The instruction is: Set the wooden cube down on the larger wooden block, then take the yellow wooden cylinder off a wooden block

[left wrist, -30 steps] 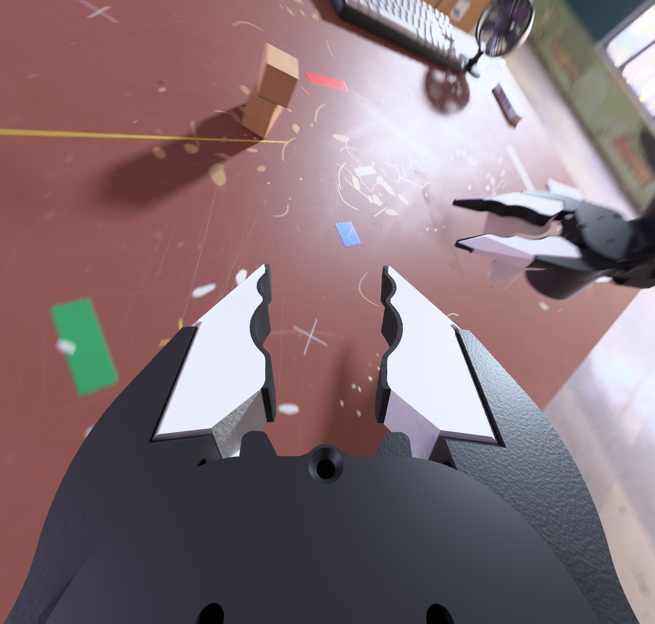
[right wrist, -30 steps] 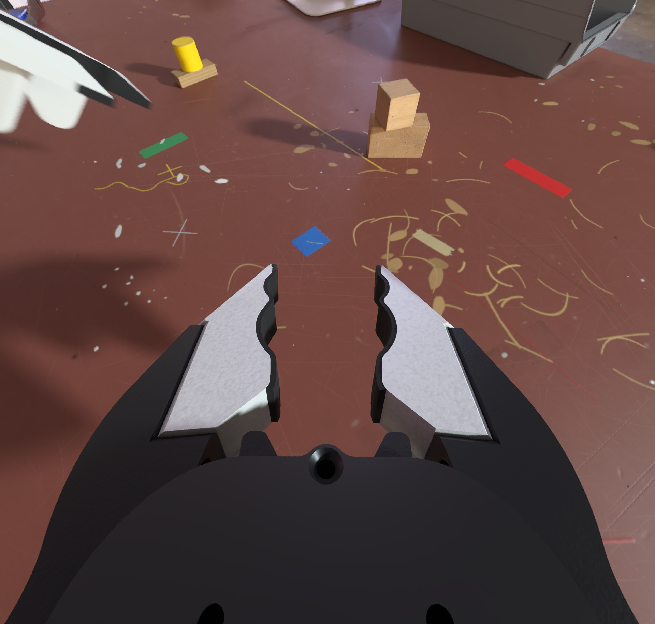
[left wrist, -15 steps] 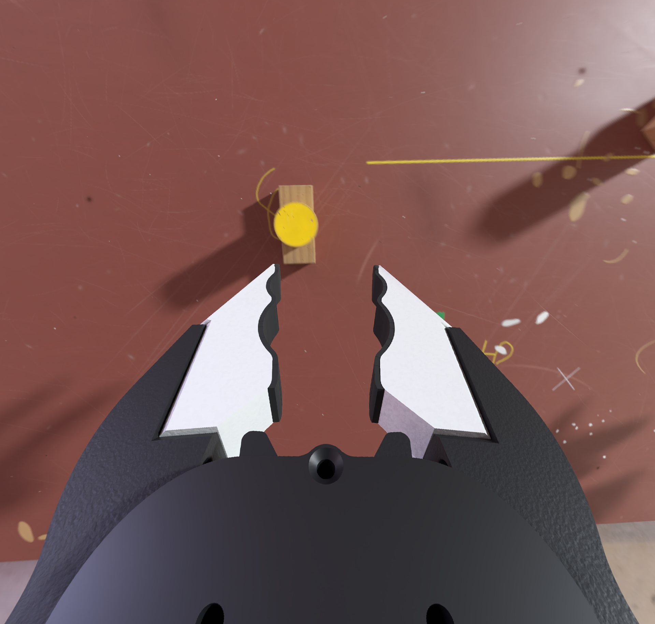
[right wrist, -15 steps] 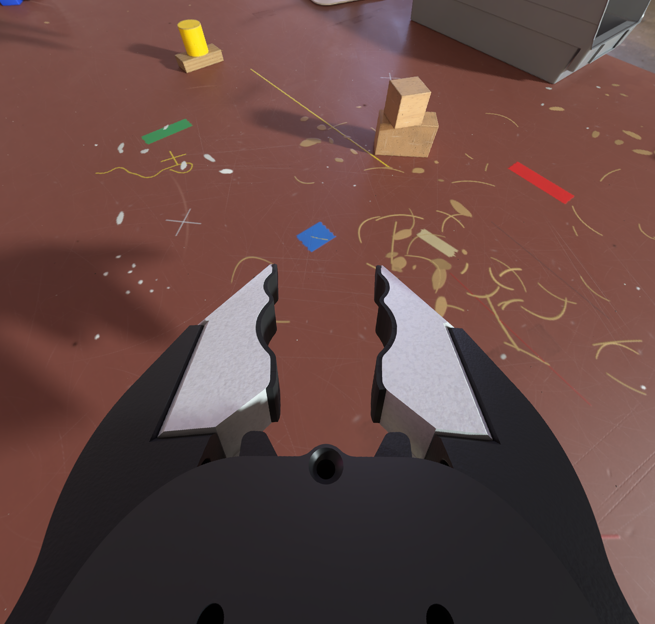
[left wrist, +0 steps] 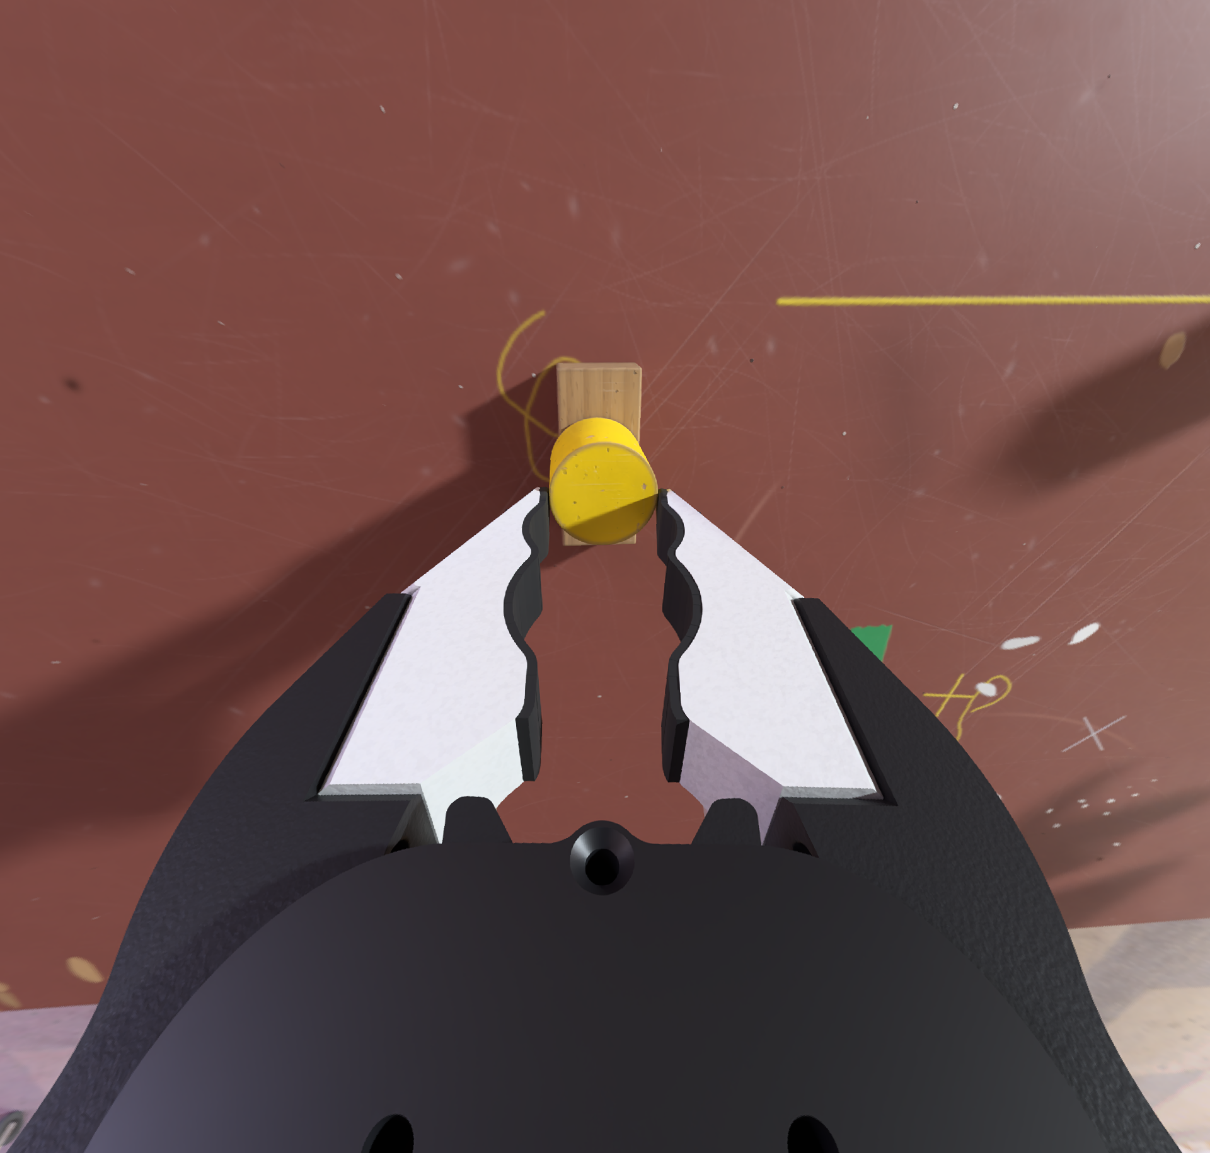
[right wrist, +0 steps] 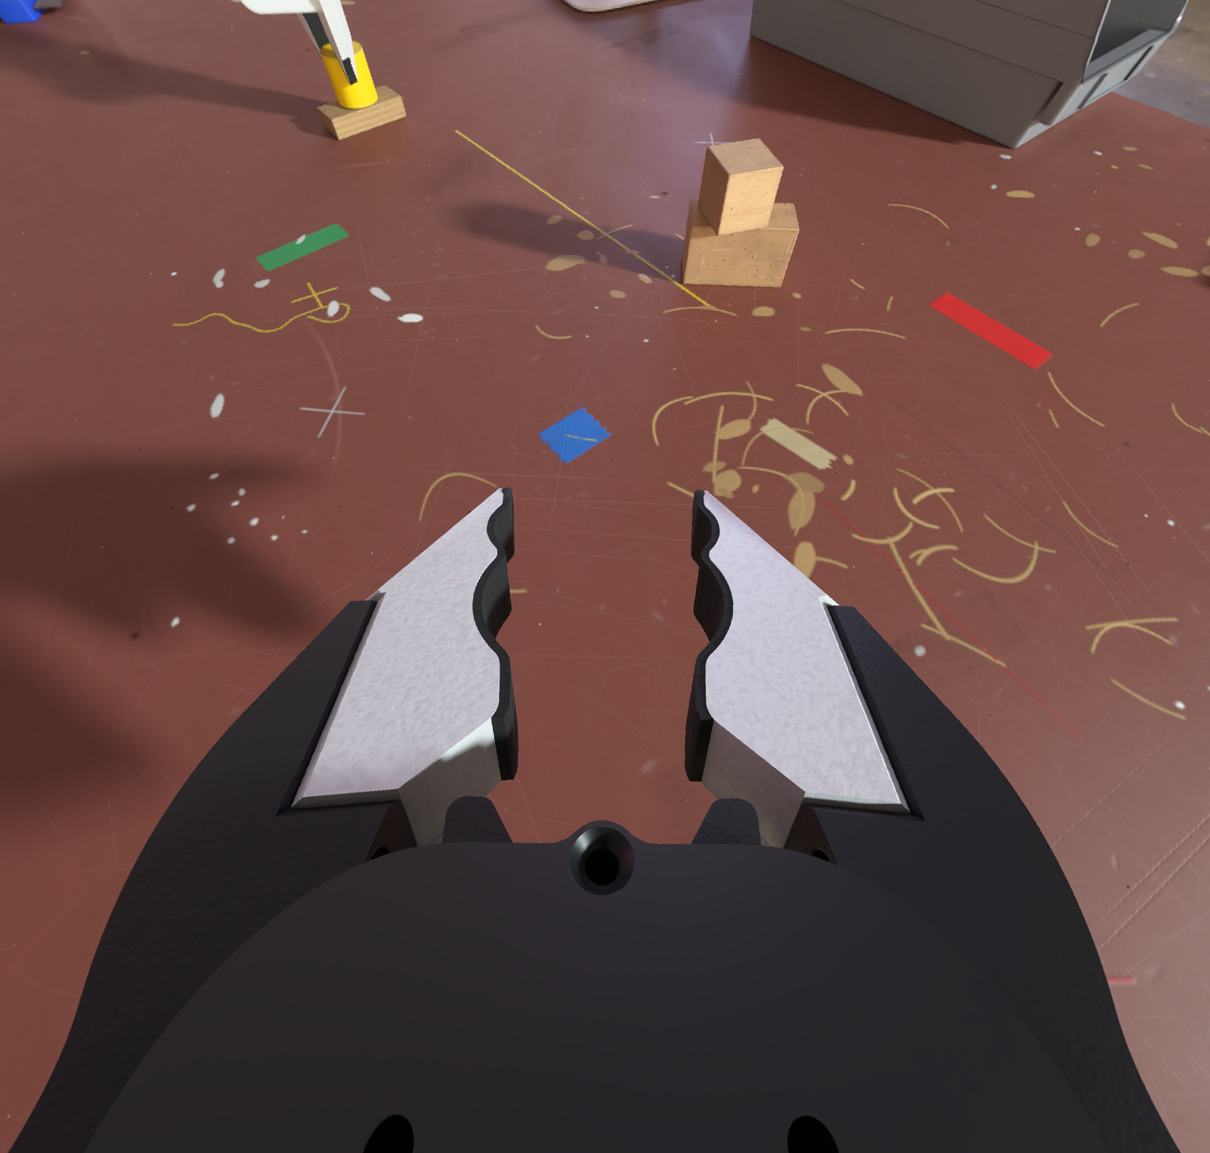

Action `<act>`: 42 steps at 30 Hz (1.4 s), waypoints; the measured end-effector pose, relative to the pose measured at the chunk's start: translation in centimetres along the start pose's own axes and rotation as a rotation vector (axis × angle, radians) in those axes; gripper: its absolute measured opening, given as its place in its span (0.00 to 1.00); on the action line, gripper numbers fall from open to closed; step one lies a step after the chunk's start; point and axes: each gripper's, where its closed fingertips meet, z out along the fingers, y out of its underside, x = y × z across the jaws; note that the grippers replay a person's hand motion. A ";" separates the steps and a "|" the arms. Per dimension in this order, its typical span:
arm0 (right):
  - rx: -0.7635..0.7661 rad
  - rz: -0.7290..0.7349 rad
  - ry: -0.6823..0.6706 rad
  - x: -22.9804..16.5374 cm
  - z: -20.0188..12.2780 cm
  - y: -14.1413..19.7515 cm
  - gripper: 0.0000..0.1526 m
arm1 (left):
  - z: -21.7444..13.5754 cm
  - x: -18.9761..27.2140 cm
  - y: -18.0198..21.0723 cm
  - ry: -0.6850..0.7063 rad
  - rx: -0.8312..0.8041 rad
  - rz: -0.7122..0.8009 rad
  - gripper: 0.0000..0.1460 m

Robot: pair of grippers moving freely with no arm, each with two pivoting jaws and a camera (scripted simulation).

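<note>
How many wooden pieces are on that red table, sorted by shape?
Cubes: 1, the wooden cube sitting on the larger wooden block.
Blocks: 2, that one and the small flat block.
Cylinders: 1, the yellow cylinder standing on the small block.
Total: 4

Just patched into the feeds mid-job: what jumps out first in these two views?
The yellow wooden cylinder grabs the eye: it stands upright on a small wooden block, with the left hand-held gripper open, its fingertips at either side of the cylinder's top. In the right wrist view, the wooden cube sits skewed on the larger wooden block, mid-table among shavings. The right hand-held gripper hangs open and empty above a blue tape patch.
</note>
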 end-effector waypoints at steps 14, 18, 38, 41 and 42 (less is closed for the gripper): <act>0.045 0.064 0.023 2.5 -1.5 0.0 0.35 | -15.6 22.3 -7.8 0.230 0.376 1.051 0.22; 0.048 0.071 0.017 2.4 -1.5 0.1 0.35 | -11.4 30.6 -7.9 0.259 0.215 1.360 0.22; 0.024 0.015 0.010 1.4 -1.0 0.1 0.35 | -1.3 36.1 -9.8 0.145 -0.108 1.664 0.22; 0.018 0.008 0.012 1.4 -1.0 0.2 0.35 | -1.1 36.1 -9.7 0.137 -0.119 1.667 0.22; 0.017 0.007 0.012 1.4 -0.9 0.2 0.35 | -1.0 36.0 -9.7 0.134 -0.128 1.667 0.22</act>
